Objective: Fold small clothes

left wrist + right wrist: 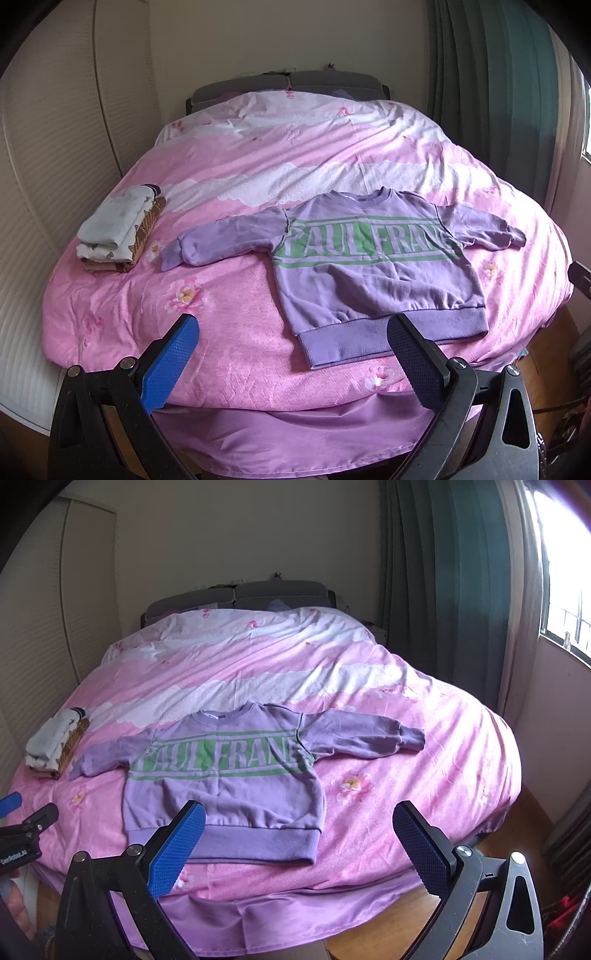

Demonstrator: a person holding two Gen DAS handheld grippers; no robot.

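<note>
Left wrist view
- Sweatshirt (376, 273): one, lilac, soft fleecy knit with ribbed hem and cuffs, green band printed PAUL FRANK across the chest. Lies flat, face up, on the near half of the bed; neck points to the headboard, hem to the camera; both sleeves spread, so the long axis runs left to right.
- Folded clothes stack (120, 230): one pile near the bed's left edge, well apart from the body, close to the left cuff; pale printed cloth on top, brown checked fabric beneath. Exact count of pieces cannot be told.
- Quilt (236, 325): one, pink with white cloud bands and flower prints, creased.
- Left gripper (293, 354): jaws spread wide, nothing held; textured pads, one blue, one dark, over the bed's near edge at the hem.

Right wrist view
- Sweatshirt (229, 775): same orientation, centre-left of frame.
- Folded clothes stack (55, 742): far left.
- Right gripper (299, 843): jaws spread wide, empty; two blue knurled pads.
- Left gripper (22, 812): partly seen at left edge.
- Curtain (443, 590): one, dark green, pleated.
</note>
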